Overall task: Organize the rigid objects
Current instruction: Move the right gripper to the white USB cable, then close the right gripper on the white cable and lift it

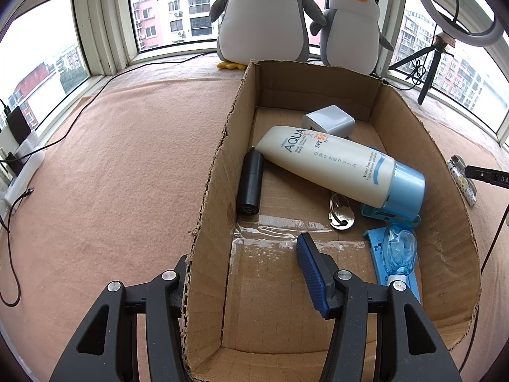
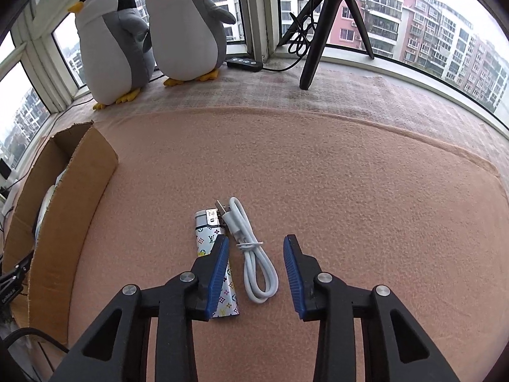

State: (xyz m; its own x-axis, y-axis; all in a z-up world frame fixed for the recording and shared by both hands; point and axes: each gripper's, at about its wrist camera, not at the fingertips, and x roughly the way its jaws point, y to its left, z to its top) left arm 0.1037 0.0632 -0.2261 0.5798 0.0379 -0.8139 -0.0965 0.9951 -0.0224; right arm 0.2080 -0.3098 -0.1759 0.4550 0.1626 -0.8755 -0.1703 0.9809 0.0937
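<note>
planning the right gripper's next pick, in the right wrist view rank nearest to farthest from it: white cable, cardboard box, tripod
1. White cable, between the open fingers of the right gripper.
2. Cardboard box, off to the left.
3. Tripod, far back by the window.

lighter (image 2: 213, 256) just left of cable (image 2: 251, 254)

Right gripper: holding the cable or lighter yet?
No. The right gripper is open and empty, straddling the white USB cable; the lighter lies beside it.
</note>
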